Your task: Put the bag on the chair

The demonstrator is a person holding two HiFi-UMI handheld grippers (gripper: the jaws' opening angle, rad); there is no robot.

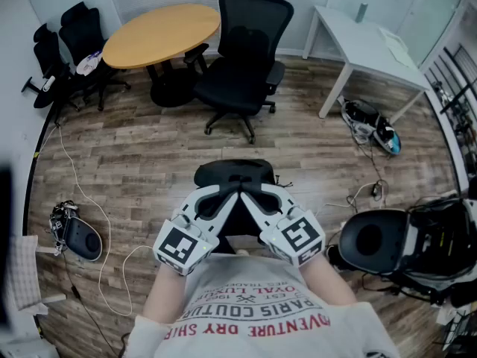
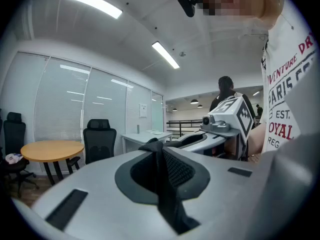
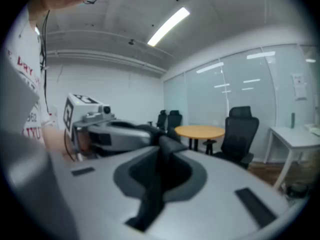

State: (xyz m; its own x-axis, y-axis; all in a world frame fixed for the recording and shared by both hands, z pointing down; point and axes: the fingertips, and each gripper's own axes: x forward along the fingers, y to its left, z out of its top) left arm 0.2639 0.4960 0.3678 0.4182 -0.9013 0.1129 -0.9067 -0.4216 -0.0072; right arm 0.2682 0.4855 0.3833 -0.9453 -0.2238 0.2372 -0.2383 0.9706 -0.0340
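A black bag [image 1: 232,173] hangs in front of my chest, over the wooden floor. Both grippers meet above it. My left gripper [image 1: 228,194] is shut on a black strap [image 2: 165,184] of the bag, which runs up between its jaws. Right beside it, my right gripper [image 1: 250,194] is shut on another black strap [image 3: 152,189]. The grippers hide most of the bag. A black office chair [image 1: 246,58] stands ahead beside the round table, about a metre past the bag, its seat bare. That chair [image 2: 99,140] also shows in the left gripper view, and the chair [image 3: 240,134] in the right one.
A round wooden table [image 1: 160,34] stands at the back left with more black chairs [image 1: 71,43] beyond it. A white desk [image 1: 365,43] is at the back right, gear [image 1: 373,125] under it. A black seat [image 1: 376,241] is close on my right. Cables and a device [image 1: 74,233] lie left.
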